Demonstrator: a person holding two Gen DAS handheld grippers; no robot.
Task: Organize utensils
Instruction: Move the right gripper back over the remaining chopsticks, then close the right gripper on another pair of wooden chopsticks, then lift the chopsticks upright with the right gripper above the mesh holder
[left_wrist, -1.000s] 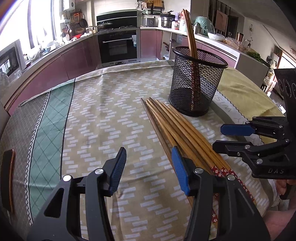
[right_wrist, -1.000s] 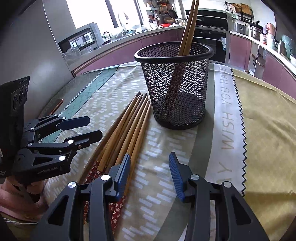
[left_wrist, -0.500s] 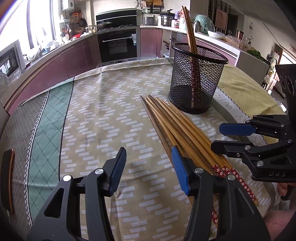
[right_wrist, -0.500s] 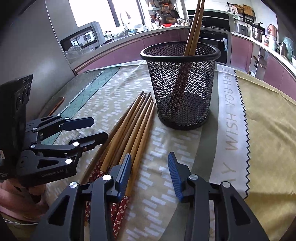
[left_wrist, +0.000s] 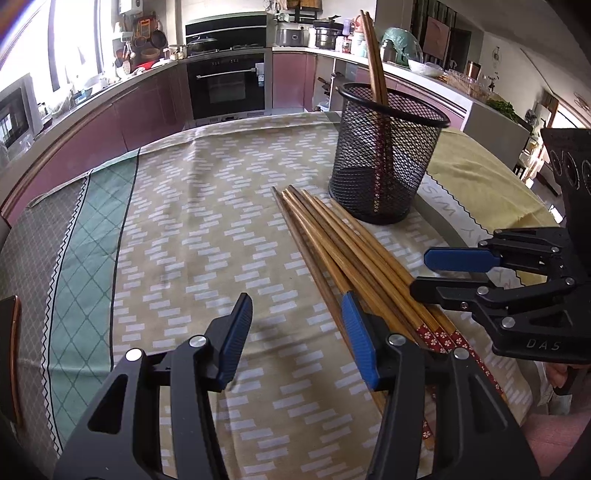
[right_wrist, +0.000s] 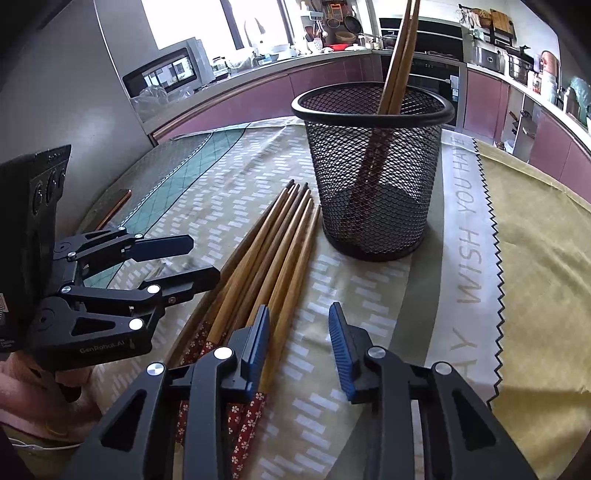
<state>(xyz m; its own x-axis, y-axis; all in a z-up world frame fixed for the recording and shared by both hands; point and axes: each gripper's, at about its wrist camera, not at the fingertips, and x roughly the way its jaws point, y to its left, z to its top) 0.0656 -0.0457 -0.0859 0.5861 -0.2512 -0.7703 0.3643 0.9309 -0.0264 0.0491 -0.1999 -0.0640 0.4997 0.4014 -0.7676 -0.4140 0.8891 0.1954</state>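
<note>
Loose wooden chopsticks (left_wrist: 354, 258), centre frame beside the mesh holder (left_wrist: 388, 158), look light, stiff, rollable; pinch mid-shaft. Left gripper (left_wrist: 295, 339) and right gripper (right_wrist: 299, 343) both spread, empty.

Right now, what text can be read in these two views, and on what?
"WISH YOU HAVE" on the tablecloth's pale strip; a cut-off "Y" precedes it.
"GenRobot.AI" on the left tongs.
"DAS" on the right tongs.
Oven stickers: too small to read.

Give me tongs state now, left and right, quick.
Left tongs: open, holding nothing, above the patterned tablecloth.
Right tongs: open, holding nothing, beside the loose brown wooden chopsticks.
</note>
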